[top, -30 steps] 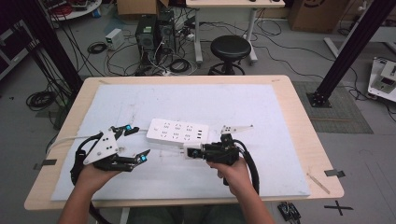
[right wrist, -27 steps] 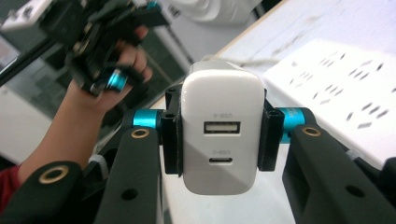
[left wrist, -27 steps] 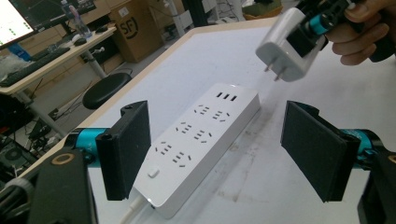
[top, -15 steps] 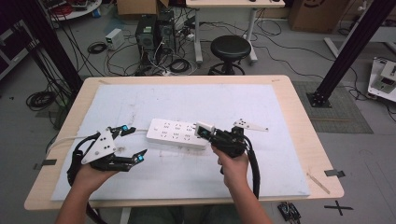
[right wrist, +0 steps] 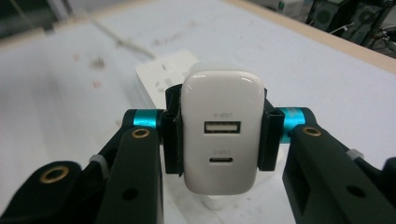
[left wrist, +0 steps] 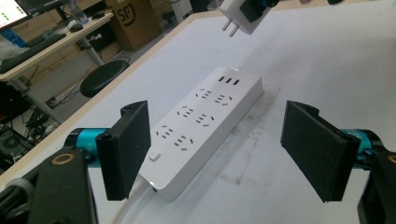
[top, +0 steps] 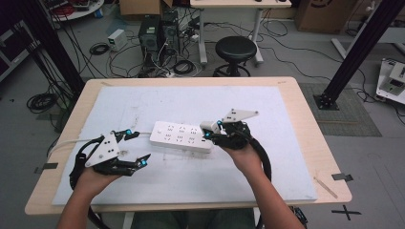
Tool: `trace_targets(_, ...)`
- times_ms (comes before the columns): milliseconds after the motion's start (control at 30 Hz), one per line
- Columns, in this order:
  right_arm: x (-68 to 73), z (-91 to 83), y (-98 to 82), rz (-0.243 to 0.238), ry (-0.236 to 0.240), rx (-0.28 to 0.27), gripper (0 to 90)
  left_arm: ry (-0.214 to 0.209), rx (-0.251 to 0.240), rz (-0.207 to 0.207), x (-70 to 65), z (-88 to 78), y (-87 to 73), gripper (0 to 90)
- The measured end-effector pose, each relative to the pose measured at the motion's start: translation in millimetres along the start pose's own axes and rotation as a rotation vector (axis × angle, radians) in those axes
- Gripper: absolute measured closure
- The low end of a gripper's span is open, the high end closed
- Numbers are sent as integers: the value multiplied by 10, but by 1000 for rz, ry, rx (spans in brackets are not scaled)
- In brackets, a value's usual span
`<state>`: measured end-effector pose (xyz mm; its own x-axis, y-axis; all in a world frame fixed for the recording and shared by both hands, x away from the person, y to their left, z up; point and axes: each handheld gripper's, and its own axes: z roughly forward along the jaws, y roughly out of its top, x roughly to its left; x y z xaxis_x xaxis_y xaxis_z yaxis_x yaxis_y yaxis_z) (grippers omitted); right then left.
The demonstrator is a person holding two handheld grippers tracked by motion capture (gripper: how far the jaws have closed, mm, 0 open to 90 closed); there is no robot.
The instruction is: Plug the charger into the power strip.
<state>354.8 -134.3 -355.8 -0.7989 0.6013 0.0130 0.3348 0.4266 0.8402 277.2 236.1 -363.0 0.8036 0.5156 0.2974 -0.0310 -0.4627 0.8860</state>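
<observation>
The right tongs [right wrist: 219, 140] clamp a white USB charger [right wrist: 221, 135] (prongs bare) above the power strip's [top: 181, 136] far end. The left tongs [left wrist: 217, 149], spread wide, hover near its corded end on the white-covered surface [top: 191, 102].

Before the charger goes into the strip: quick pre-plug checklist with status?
1. Right gripper shut on white USB charger block: ok.
2. Charger's two prongs exposed, above the strip: ok.
3. White multi-socket power strip flat on the white mat, sockets up: ok.
4. Left gripper bracing strip: not ok, open and not touching.
5. Prongs aligned with a socket: cannot tell.
6. Strip switched on: cannot tell.
</observation>
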Motion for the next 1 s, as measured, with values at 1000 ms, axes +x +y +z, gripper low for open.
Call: trace_targets(1000,-117,1093,1066,-509,231,770,630,9,25,-33,51,-101,-164,243)
